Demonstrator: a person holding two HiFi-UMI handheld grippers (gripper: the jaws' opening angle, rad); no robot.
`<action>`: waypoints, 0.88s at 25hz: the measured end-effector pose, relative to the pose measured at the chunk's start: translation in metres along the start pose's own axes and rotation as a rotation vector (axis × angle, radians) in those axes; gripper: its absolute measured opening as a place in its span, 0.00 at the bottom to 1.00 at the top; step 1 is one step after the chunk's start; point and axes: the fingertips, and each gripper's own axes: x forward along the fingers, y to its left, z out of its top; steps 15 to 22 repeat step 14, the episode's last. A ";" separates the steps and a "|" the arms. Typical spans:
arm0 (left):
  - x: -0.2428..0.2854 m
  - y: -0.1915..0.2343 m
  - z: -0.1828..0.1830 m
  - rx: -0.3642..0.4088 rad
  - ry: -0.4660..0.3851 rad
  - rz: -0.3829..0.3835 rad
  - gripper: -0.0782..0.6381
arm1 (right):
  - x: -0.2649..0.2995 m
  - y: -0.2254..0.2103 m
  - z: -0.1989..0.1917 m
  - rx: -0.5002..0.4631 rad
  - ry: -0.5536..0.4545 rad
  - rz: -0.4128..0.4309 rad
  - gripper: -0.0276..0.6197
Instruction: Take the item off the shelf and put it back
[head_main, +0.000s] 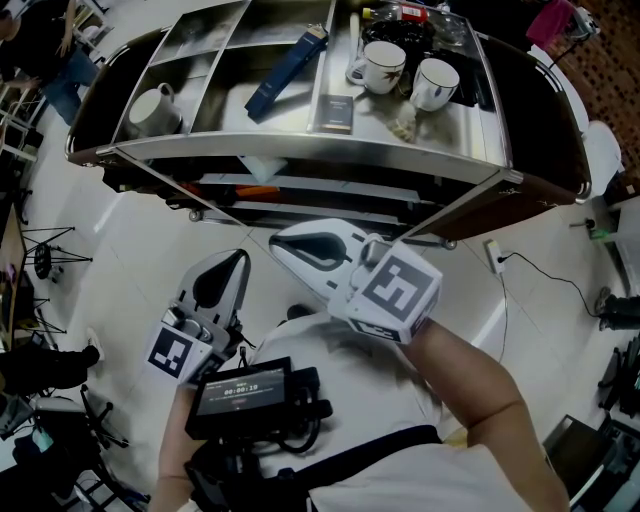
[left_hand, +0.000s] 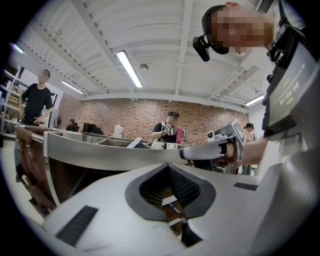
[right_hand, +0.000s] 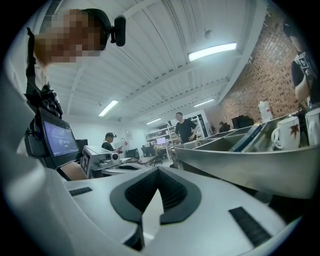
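The white plastic left gripper (head_main: 238, 262), at 7 o'clock in the head view, and the white plastic right gripper (head_main: 285, 243), near the centre, each have their ribbed black fingers (right_hand: 172, 195) pressed together with nothing between them. Both sit clear of the brushed stainless-steel shelf cart (head_main: 300, 150) at 12 o'clock.

Which thing the task means is not settled. Every candidate lies in the top tray:
- a long dark blue cardboard box (head_main: 287, 60), slantwise in the middle bay
- a flat dark rectangular pack (head_main: 334, 113) just beside it
- a white glazed mug (head_main: 152, 112), alone at 10 o'clock
- two white glazed mugs with dark emblems (head_main: 380, 66), close together at 1 o'clock

This fits an item waiting to be lifted as well as one already set back.

The likely troubles come from the surfaces. Glazed ceramic is smooth and round, so a mug could twist or slip in narrow pads, and a grip on one of the paired mugs could knock its neighbour. The steel floor is slick, so a nudged box or pack would skate instead of staying put. The tray's raised rim and thin steel dividers (head_main: 322, 70) could catch anything carried low, or a gripper that comes in level rather than from above
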 end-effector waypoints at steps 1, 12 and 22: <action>0.000 0.000 -0.001 0.000 0.001 0.000 0.12 | 0.000 0.000 -0.001 0.004 0.004 0.000 0.05; 0.004 0.004 0.000 0.001 0.002 -0.011 0.12 | 0.004 -0.007 0.000 -0.003 -0.013 -0.012 0.05; 0.005 0.004 0.000 0.004 0.003 -0.012 0.12 | 0.005 -0.008 0.000 -0.002 -0.013 -0.012 0.05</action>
